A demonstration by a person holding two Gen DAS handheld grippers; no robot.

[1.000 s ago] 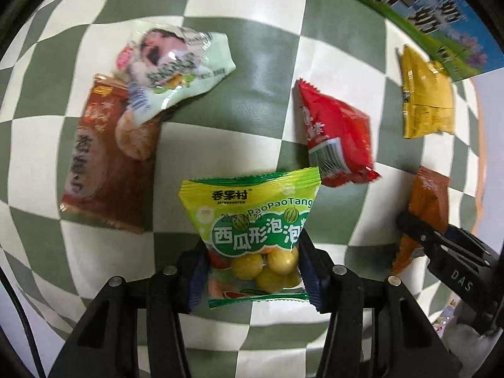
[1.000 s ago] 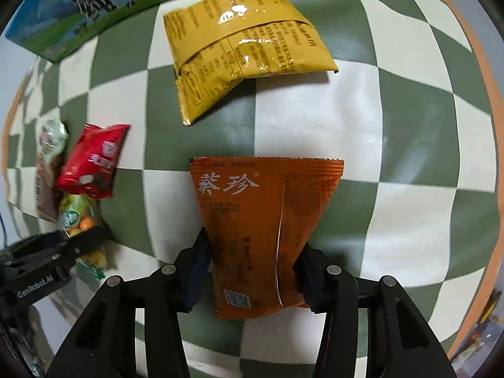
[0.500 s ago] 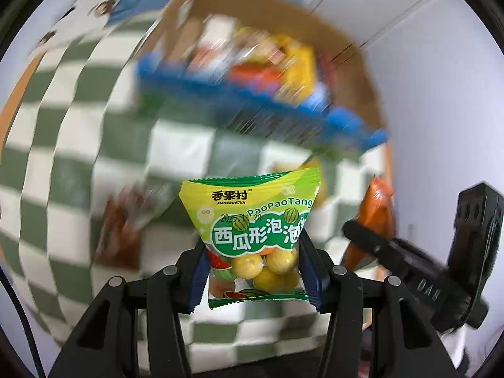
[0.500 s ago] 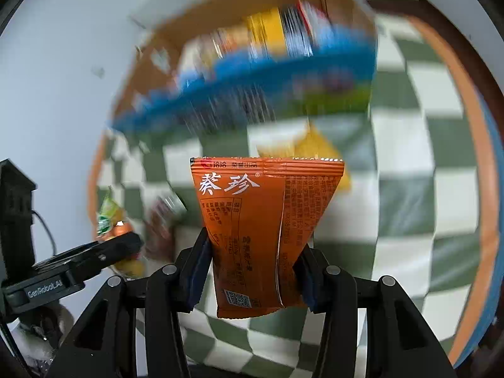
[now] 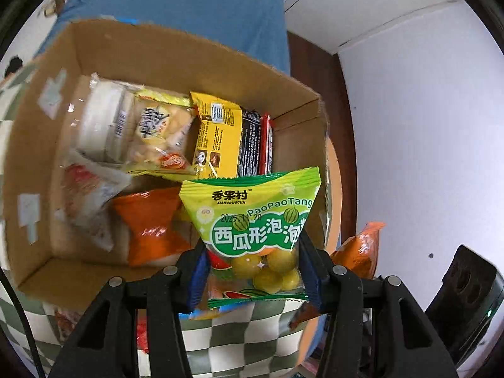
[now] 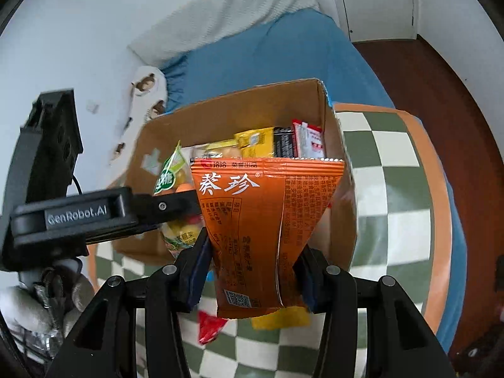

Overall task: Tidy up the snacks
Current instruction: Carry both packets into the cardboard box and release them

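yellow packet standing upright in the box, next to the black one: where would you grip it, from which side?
Take the yellow packet by its crimped top edge, coming straight down from above. It stands on end in the cardboard box, with the black packet tight against one face and a pale snack bag against the other, so only the top edge is free.

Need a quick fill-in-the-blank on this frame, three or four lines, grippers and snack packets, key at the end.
1. The left gripper is clamped on a green and yellow candy packet printed with ____ pictures.
2. The right gripper grips an ____ foil snack packet.
3. Both packets hang beside an open brown ____ box that holds other snacks.
4. The box stands on a green and white ____ cloth.

Missing words: watermelon; orange; cardboard; checkered
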